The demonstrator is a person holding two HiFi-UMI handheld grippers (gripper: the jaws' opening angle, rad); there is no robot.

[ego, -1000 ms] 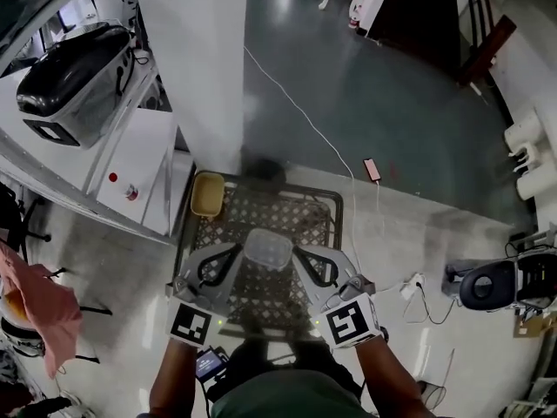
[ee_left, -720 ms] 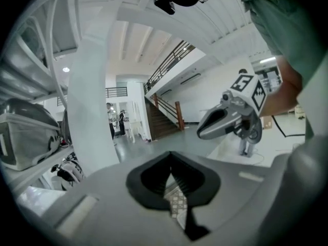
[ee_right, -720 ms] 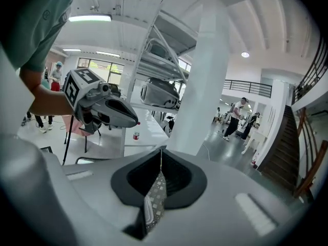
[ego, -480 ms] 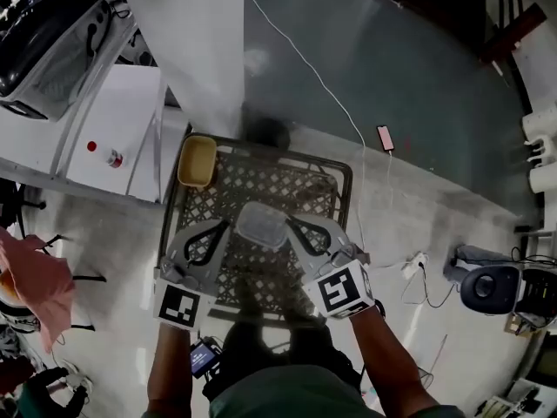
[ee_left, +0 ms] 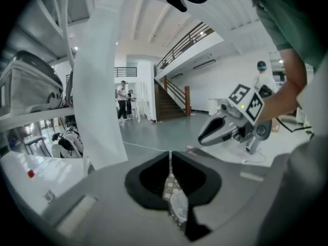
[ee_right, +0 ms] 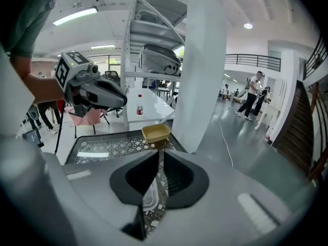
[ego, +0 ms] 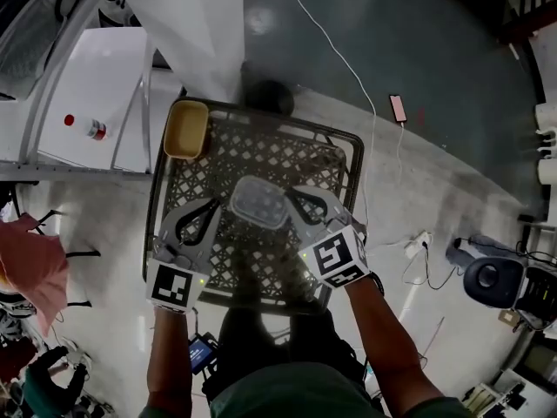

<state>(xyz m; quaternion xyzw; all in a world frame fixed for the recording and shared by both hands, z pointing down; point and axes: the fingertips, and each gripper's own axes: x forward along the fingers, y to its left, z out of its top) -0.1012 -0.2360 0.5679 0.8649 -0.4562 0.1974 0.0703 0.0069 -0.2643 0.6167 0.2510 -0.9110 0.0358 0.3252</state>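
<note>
A clear plastic container [ego: 258, 203] sits over the lattice-patterned glass table [ego: 341, 146], between my two grippers. My left gripper [ego: 223, 207] touches its left side and my right gripper [ego: 296, 200] its right side. Whether the container rests on the glass or hangs above it, I cannot tell. Both pairs of jaws are closed to a thin slit. In the left gripper view, my left gripper [ee_left: 170, 156] points past the right gripper [ee_left: 225, 129]. From the right gripper view, my right gripper [ee_right: 160, 156] faces a yellow tray [ee_right: 156, 132], with the left gripper [ee_right: 102, 94] alongside.
The yellow tray [ego: 185, 129] sits at the table's far left corner. A white pillar [ego: 196, 24] rises behind it, and a white bench with a small bottle [ego: 91, 129] stands to the left. A phone [ego: 399, 108] on a cable lies on the floor. Pink cloth [ego: 30, 268] hangs at left.
The table now fills more of the head view and has shifted left. Both gripper views have tilted down, bringing the table and yellow tray into sight. The grippers still flank the container.
</note>
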